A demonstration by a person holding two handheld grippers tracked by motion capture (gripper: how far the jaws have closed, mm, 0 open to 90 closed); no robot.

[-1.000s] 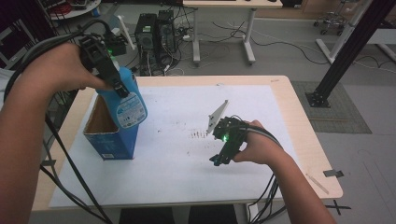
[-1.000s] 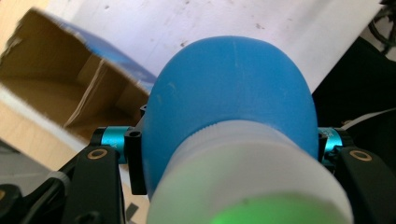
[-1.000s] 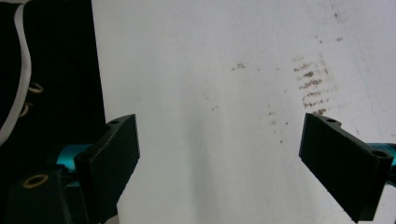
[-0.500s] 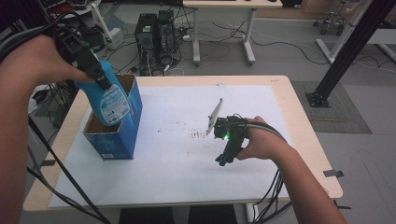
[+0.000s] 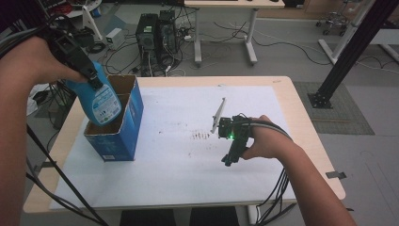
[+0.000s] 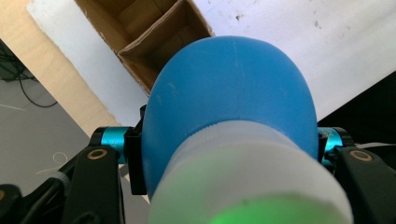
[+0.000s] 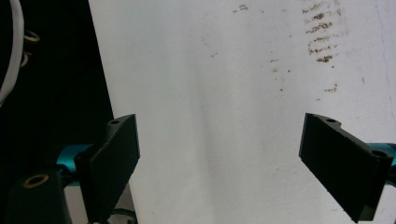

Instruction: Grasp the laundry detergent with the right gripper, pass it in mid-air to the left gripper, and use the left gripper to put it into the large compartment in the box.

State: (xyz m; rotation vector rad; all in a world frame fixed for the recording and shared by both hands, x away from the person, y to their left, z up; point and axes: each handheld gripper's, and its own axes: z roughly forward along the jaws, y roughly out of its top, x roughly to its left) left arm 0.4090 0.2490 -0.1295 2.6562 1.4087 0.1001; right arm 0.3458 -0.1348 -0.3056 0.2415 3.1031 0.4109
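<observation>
One blue bottle (image 5: 99, 101) is hanging tilted, base dipping into the open cardboard box (image 5: 123, 129) at the table's (image 5: 291, 101) left, the left gripper (image 5: 89, 77) pinching its neck, while the right gripper (image 5: 229, 159) is resting on the white sheet (image 5: 179, 169) with jaws spread, gripping nothing

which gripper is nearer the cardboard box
Left. The left gripper holds the blue bottle right over the box. The right gripper rests open on the white sheet, well off to the box's right.
</observation>
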